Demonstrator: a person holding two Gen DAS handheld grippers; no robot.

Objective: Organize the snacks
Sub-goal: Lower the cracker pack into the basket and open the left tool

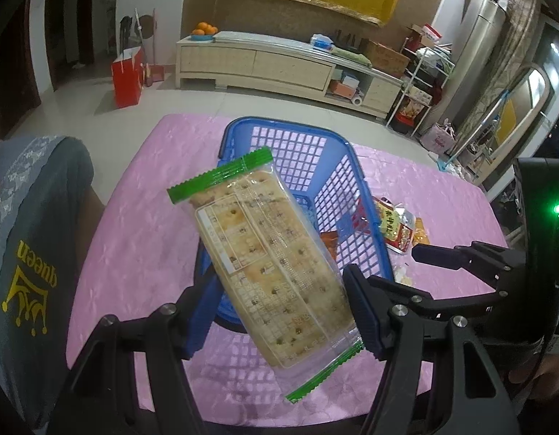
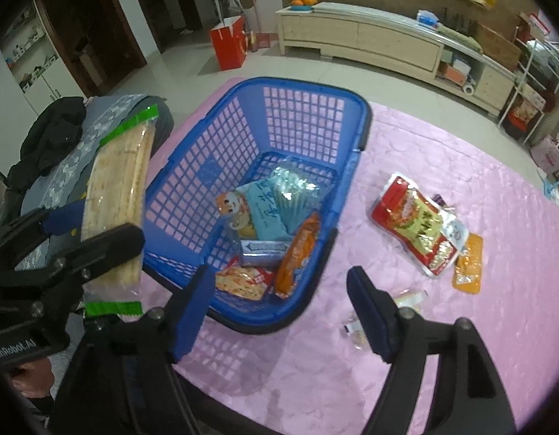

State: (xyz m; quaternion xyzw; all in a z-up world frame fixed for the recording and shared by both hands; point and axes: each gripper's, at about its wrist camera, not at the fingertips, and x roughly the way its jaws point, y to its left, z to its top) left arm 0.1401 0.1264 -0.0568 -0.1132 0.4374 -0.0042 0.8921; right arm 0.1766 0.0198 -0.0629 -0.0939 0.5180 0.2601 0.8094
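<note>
A long, flat cracker pack [image 1: 268, 264] in clear crinkly film with green ends hangs over the near rim of the blue plastic lattice basket [image 1: 337, 181], clamped by the left gripper [image 1: 279, 311]; the right gripper [image 2: 279, 311] gapes empty above the pink quilted cloth [image 2: 460, 326].

A home living room. A long low TV cabinet [image 1: 279, 63] stands against the far wall on a tiled floor [image 1: 214, 108], with a plate of oranges [image 2: 303, 1] on it. A red paper bag [image 2: 228, 41] sits nearby, and cluttered wire shelves [image 1: 420, 79] fill the corner
</note>
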